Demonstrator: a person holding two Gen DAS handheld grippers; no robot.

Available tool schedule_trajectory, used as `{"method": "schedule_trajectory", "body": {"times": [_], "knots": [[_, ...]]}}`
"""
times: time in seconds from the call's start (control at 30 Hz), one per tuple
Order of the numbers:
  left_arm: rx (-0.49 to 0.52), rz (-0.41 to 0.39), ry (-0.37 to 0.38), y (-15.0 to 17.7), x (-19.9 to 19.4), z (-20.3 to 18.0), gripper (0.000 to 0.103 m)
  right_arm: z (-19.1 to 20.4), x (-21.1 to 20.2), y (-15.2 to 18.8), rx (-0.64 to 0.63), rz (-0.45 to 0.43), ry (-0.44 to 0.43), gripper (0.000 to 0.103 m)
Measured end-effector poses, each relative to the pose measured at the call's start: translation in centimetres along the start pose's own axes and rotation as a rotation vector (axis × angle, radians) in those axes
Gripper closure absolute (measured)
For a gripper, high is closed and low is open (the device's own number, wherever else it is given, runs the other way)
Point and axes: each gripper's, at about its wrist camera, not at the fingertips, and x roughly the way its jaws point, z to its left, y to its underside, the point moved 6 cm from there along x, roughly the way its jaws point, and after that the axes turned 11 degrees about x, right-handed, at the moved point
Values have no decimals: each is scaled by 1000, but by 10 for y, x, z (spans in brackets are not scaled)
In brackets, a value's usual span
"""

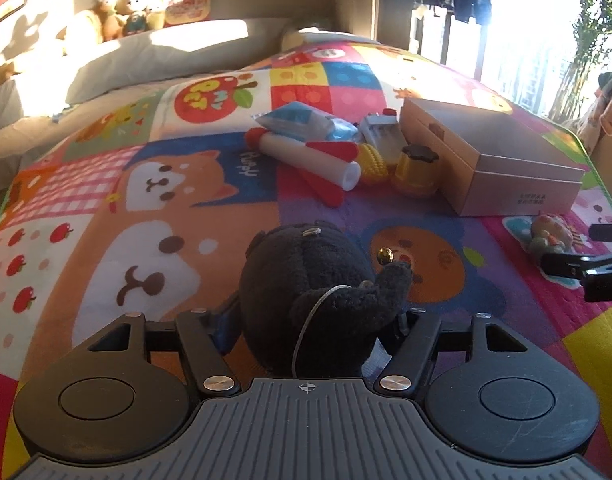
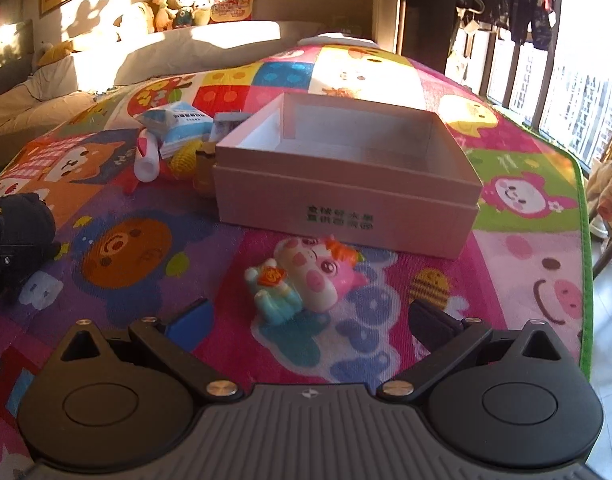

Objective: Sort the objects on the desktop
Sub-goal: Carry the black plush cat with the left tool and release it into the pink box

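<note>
Black plush toy (image 1: 318,300) gripped in left claw (image 1: 318,332) — right claw (image 2: 310,316) wide open, empty.

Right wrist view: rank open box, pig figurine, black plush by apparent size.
1. Open box, by far the largest.
2. Pig figurine and black plush: unsure. The plush is cut off at the left edge and partly hidden, while the figurine lies nearer the camera, so I won't rank them.
</note>
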Motion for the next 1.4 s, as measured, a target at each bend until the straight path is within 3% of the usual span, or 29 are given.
{"method": "schedule_trajectory", "body": {"times": [0.23, 0.27, 0.33, 0.37, 0.67, 0.9, 1.1, 1.2, 1.3, 1.4], "knots": [[48, -35, 71, -3, -15, -19, 32, 16, 24, -12, -59, 23, -17, 2], [53, -37, 80, -3, -16, -22, 32, 16, 26, -12, -57, 28, -14, 6], [63, -35, 95, -3, -17, -28, 32, 14, 25, -10, -61, 43, -12, 29], [69, -34, 102, -3, -17, -31, 32, 12, 23, -9, -60, 53, -16, 31], [152, -91, 204, -21, -32, -67, 32, -5, -56, -5, -43, 16, -73, 33], [229, -250, 331, -100, -35, -99, 32, -20, -115, -35, -54, -150, -30, 34], [205, -370, 419, -212, -3, -117, 31, -28, -102, -82, -75, -285, 50, 34], [158, -399, 431, -258, 22, -117, 10, -30, -75, -112, -89, -337, 80, 33], [115, -403, 367, -267, 36, -99, 7, -37, -41, -132, -72, -328, 113, 16], [93, -356, 313, -237, 46, -76, 6, -42, -21, -127, -36, -276, 85, 16]]}}
